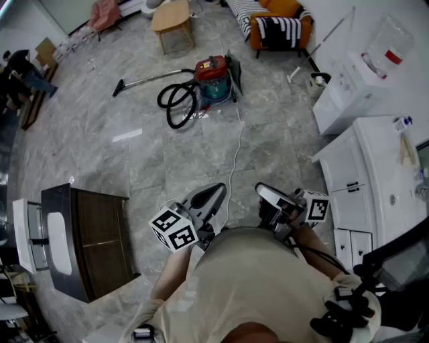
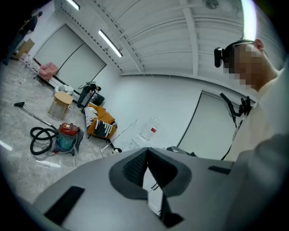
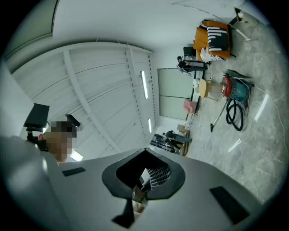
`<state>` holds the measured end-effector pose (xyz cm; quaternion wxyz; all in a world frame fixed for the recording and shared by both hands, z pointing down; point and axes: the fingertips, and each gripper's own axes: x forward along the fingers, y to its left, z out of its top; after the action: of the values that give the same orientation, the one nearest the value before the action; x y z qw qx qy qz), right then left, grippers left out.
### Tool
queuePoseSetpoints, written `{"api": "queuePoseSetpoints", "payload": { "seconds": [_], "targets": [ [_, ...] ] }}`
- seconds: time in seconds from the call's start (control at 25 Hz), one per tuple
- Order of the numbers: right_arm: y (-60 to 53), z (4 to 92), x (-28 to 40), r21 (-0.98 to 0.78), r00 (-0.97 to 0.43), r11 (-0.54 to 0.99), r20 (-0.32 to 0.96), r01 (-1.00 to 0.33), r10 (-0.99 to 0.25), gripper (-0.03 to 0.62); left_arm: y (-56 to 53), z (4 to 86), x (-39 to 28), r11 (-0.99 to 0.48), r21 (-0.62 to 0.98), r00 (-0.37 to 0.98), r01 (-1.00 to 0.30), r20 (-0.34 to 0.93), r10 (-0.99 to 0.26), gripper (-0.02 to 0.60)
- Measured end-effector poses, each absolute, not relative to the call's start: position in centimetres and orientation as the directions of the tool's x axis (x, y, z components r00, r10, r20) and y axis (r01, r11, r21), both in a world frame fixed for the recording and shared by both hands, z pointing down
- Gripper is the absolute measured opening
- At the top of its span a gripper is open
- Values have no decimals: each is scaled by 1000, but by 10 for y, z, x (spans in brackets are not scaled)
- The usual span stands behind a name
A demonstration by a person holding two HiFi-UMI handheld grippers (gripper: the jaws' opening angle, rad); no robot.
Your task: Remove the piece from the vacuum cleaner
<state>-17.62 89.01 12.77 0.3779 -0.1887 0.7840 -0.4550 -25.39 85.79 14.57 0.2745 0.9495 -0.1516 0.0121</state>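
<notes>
The vacuum cleaner (image 1: 213,79), a teal drum with a red lid, stands far off on the grey tiled floor. Its black hose (image 1: 177,102) is coiled beside it and a wand (image 1: 144,80) lies to the left. It also shows small in the left gripper view, vacuum cleaner (image 2: 67,135), and in the right gripper view, vacuum cleaner (image 3: 237,90). My left gripper (image 1: 213,194) and right gripper (image 1: 268,193) are held close to the person's chest, far from the vacuum. Both are shut with nothing between the jaws, as seen at the left gripper (image 2: 146,153) and the right gripper (image 3: 144,173).
A white cable (image 1: 234,161) runs over the floor from the vacuum toward me. A dark cabinet (image 1: 87,241) stands at the left and white cabinets (image 1: 362,181) at the right. A wooden stool (image 1: 173,20) and an orange armchair (image 1: 278,27) sit beyond the vacuum.
</notes>
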Motion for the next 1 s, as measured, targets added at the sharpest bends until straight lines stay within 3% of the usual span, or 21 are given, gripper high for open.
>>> {"api": "queuePoseSetpoints", "payload": {
  "seconds": [0.24,0.72,1.0],
  "targets": [
    [890,140,-160,-877,-686,472,-396,86,-611,3,850,163,-246,-754,473,890,-455,221,-399,2],
    [885,150,-99,-877,-663,468,-413,106,-624,3,849,171,-181,-760,443,879,-477,271,-393,2],
    [874,138,-52,-836,-689,528,-472,152,-549,3,830,175,-131,-751,428,864,-502,289,-413,2]
  ]
}}
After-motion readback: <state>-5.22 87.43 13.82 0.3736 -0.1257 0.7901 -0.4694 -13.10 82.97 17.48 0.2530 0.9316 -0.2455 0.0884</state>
